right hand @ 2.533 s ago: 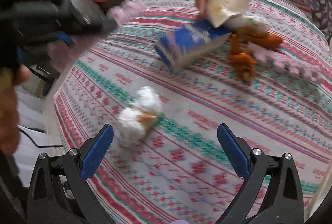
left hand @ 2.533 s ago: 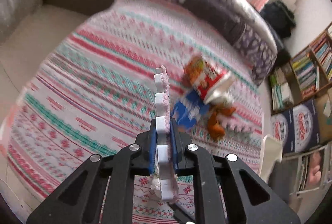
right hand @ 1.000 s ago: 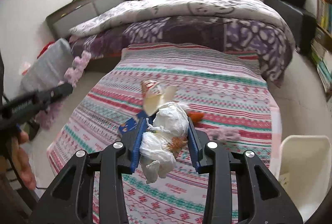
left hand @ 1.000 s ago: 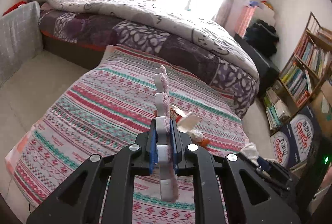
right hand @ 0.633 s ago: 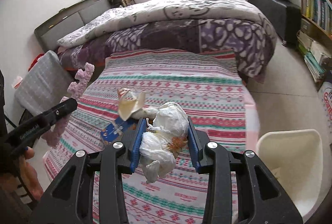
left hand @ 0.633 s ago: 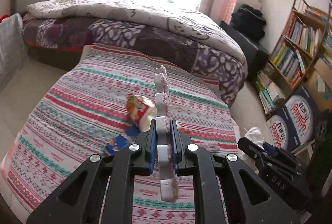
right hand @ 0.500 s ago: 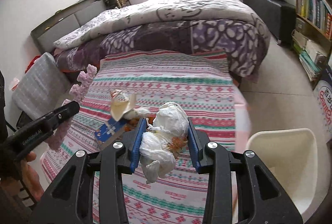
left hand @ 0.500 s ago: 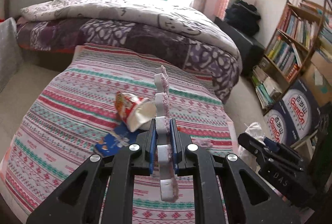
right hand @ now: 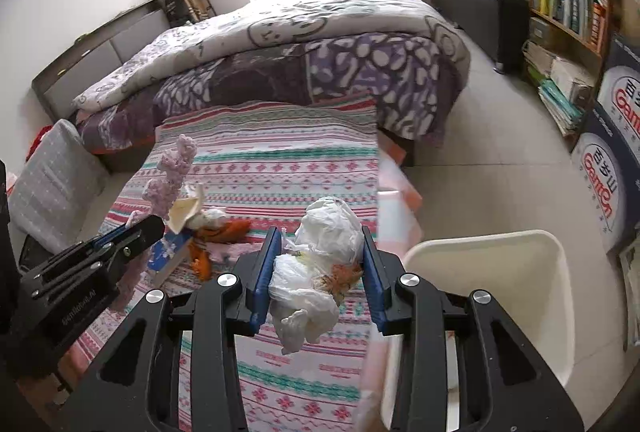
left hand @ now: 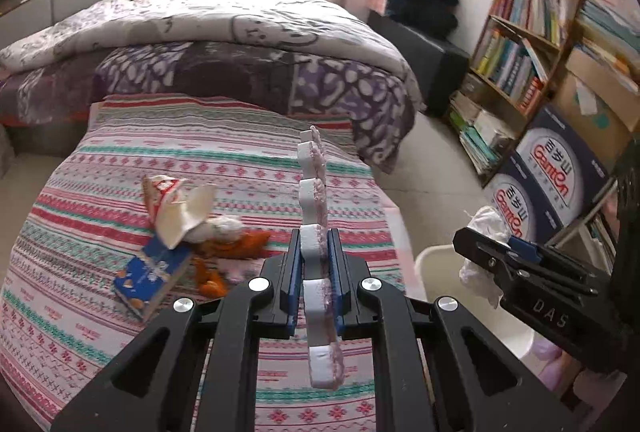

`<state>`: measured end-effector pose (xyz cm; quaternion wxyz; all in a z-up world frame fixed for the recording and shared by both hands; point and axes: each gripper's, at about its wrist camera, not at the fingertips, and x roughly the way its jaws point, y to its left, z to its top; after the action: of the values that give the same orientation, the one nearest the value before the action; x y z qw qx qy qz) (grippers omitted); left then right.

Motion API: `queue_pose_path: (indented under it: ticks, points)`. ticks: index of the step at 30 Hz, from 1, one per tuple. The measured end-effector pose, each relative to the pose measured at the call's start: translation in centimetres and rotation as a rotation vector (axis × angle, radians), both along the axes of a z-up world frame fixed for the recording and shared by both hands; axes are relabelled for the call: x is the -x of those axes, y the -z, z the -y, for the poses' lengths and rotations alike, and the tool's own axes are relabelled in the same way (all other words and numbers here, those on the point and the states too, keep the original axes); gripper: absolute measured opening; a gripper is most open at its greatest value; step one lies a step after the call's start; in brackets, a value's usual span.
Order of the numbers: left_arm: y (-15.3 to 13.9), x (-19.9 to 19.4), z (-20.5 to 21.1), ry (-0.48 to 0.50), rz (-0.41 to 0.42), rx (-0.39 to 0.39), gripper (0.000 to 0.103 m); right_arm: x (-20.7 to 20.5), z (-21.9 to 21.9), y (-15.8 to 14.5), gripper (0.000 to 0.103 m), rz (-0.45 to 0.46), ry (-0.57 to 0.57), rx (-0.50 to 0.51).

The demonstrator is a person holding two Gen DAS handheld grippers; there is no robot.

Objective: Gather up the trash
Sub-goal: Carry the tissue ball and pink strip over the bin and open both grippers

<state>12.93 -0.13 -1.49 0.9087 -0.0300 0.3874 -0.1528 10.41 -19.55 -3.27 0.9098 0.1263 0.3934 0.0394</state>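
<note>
My left gripper (left hand: 314, 268) is shut on a pink-and-white foam strip (left hand: 316, 216), held upright above the striped cloth (left hand: 100, 312). It also shows in the right wrist view (right hand: 172, 172). My right gripper (right hand: 318, 272) is shut on a white crumpled plastic bag (right hand: 320, 252), held above the cloth's right edge, left of a white bin (right hand: 500, 296). The bin also shows in the left wrist view (left hand: 432, 264). On the cloth lie a blue carton (left hand: 150, 278), a torn red-and-white cup (left hand: 176, 204) and orange peel (left hand: 236, 244).
A bed with a purple quilt (left hand: 240, 52) stands behind the cloth. Bookshelves (left hand: 532, 40) and blue boxes (left hand: 560, 172) line the right wall. A grey storage box (right hand: 52, 172) sits left of the cloth. Tiled floor (right hand: 500, 152) lies around the bin.
Both grippers have swung right with their loads still held. The white bin has come further into the right wrist view, and the litter pile has shifted left in both views.
</note>
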Motion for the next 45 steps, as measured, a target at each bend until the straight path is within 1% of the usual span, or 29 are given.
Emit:
queue_pose_path:
  ticks: [7, 13, 16, 17, 18, 20, 22, 24, 27, 32, 36, 40, 42, 43, 44, 45]
  points:
    - [0.5, 0.5, 3.3, 0.071, -0.002, -0.010, 0.013, 0.9, 3.2, 0.3, 0.037, -0.024, 0.066, 0.004]
    - [1.2, 1.2, 6.4, 0.141, -0.009, -0.024, 0.013, 1.7, 7.0, 1.0, 0.038, -0.060, 0.152, -0.008]
    - [1.7, 1.7, 7.9, 0.180, -0.015, -0.031, 0.013, 2.4, 8.9, 1.3, 0.041, -0.074, 0.208, -0.013]
    - [1.8, 1.8, 8.4, 0.193, -0.018, -0.033, 0.013, 2.5, 9.5, 1.3, 0.045, -0.078, 0.227, -0.018]
    - [2.0, 1.9, 8.9, 0.205, -0.023, -0.033, 0.013, 2.8, 10.3, 1.4, 0.053, -0.081, 0.252, -0.022]
    - [2.3, 2.2, 9.9, 0.228, -0.033, -0.033, 0.013, 3.2, 11.2, 1.4, 0.061, -0.081, 0.288, -0.020]
    - [2.6, 2.5, 10.7, 0.249, -0.035, -0.039, 0.013, 3.6, 12.4, 1.4, 0.066, -0.079, 0.322, -0.022]
    - [2.8, 2.8, 11.7, 0.268, -0.036, -0.044, 0.013, 4.0, 13.3, 1.5, 0.073, -0.078, 0.350, -0.022]
    - [3.1, 3.2, 13.1, 0.301, -0.040, -0.053, 0.013, 4.6, 14.4, 1.4, 0.080, -0.077, 0.382, -0.023]
    - [3.8, 3.8, 15.0, 0.342, -0.051, -0.058, 0.013, 5.3, 16.0, 1.4, 0.086, -0.072, 0.426, -0.032]
    - [4.4, 4.5, 16.7, 0.381, -0.060, -0.068, 0.013, 6.0, 17.3, 1.3, 0.088, -0.067, 0.455, -0.045]
    - [4.9, 5.0, 18.0, 0.423, -0.077, -0.056, 0.014, 6.3, 18.2, 1.3, 0.090, -0.067, 0.476, -0.049]
    - [5.1, 5.2, 18.6, 0.439, -0.084, -0.052, 0.024, 6.4, 18.4, 1.3, 0.091, -0.067, 0.483, -0.046]
    - [5.2, 5.3, 18.9, 0.447, -0.093, -0.044, 0.038, 6.5, 18.4, 1.3, 0.092, -0.066, 0.486, -0.041]
    - [5.2, 5.2, 19.1, 0.450, -0.095, -0.039, 0.046, 6.5, 18.5, 1.2, 0.093, -0.065, 0.490, -0.035]
    - [5.2, 5.3, 19.2, 0.454, -0.093, -0.038, 0.046, 6.6, 18.6, 1.2, 0.094, -0.063, 0.495, -0.025]
